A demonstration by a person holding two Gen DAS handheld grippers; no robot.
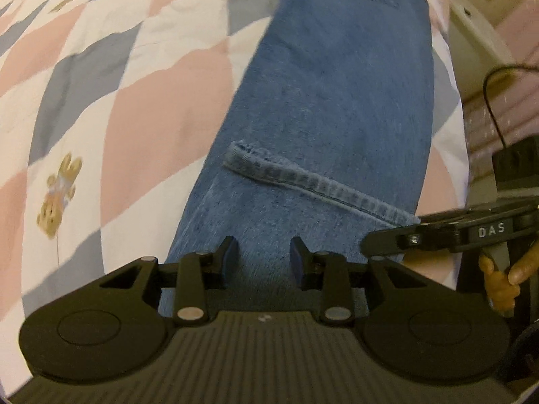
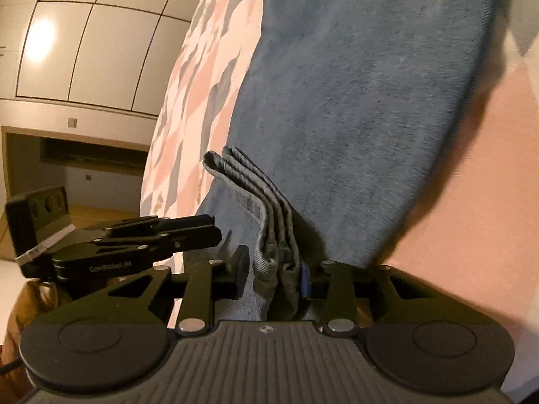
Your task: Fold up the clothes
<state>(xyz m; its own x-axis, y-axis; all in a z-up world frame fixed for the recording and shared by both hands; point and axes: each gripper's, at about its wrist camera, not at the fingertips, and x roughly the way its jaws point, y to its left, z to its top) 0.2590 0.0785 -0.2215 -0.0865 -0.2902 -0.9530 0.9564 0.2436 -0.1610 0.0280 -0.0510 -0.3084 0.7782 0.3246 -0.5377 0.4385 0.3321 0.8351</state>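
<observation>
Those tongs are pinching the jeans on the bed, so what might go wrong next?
The right tongs clamp several stacked layers of the jeans near the hem; a layer might slip out and spoil the fold. The left tongs are open over the denim, gripping nothing, so a one-sided pull may skew the cloth. The two tongs sit close together and could bump.

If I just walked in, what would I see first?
Blue jeans stretched long across a quilt of pink, grey and white squares. The right claw pinches their stacked hems; the left claw is open above the denim. On the quilt's left side sits a small teddy bear print.
</observation>
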